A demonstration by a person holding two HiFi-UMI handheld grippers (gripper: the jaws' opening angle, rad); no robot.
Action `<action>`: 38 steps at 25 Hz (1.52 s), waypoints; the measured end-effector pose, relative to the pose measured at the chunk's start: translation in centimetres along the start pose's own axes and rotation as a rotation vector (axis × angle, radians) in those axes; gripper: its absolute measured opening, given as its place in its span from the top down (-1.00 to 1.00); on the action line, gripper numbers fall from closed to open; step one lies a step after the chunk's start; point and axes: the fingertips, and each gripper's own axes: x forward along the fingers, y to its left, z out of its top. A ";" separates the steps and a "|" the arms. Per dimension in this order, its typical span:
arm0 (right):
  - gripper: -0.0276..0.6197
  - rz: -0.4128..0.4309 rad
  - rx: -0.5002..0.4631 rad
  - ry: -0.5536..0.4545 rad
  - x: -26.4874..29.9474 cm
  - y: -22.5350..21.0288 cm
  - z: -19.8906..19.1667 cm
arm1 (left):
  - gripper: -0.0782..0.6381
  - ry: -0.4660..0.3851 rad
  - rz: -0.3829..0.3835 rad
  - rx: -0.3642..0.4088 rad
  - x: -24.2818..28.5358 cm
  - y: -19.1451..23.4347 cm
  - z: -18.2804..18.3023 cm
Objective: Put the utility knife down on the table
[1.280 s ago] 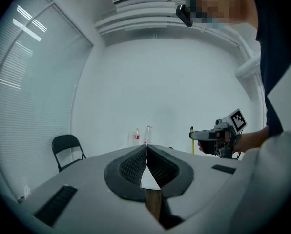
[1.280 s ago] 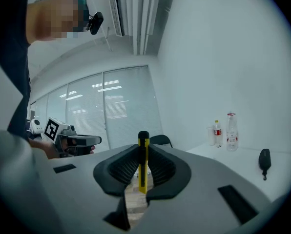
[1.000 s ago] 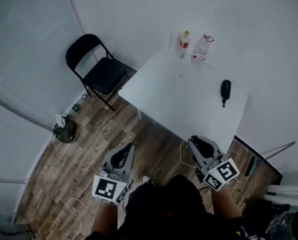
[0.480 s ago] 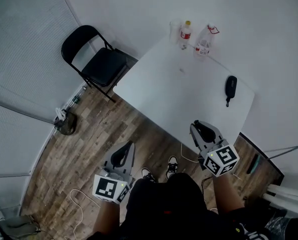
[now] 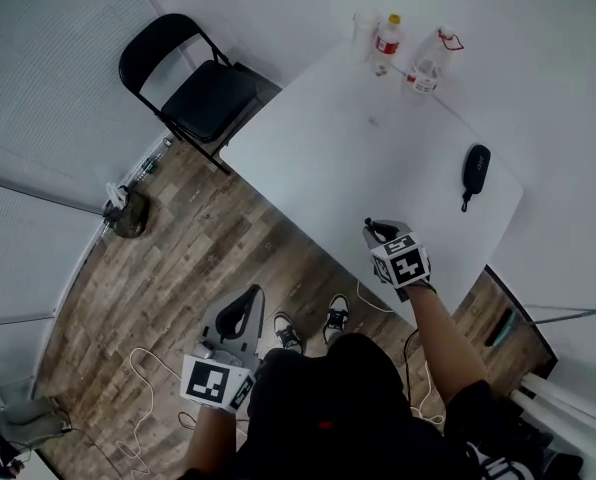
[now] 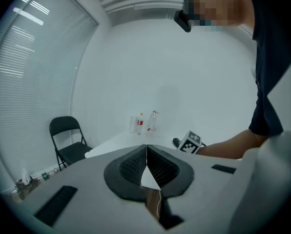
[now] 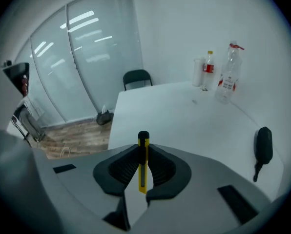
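Right gripper point(image 5: 376, 230) is held above the near edge of the table point(image 5: 358, 148). Its jaws are clamped on the knife point(image 7: 143, 165), a yellow body whose black end projects past the jaw tips. Left gripper point(image 5: 246, 308) is low over the floor point(image 5: 178, 258), beside the person, jaws pressed together on nothing. A black pouch point(image 5: 475, 171) lies farther along the table, and two bottles point(image 5: 386, 38) stand at its far corner.
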 end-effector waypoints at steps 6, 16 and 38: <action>0.71 0.008 -0.071 0.169 5.0 -0.9 -2.2 | 0.72 0.032 0.043 -0.030 -0.4 1.1 -1.1; 0.71 0.002 -0.110 0.251 7.4 -0.4 -2.8 | 0.72 0.038 0.063 -0.045 -0.8 2.6 -1.8; 0.81 -0.073 -0.059 -0.358 -8.6 3.8 8.4 | 0.72 -0.029 -0.080 0.024 -1.7 1.4 1.7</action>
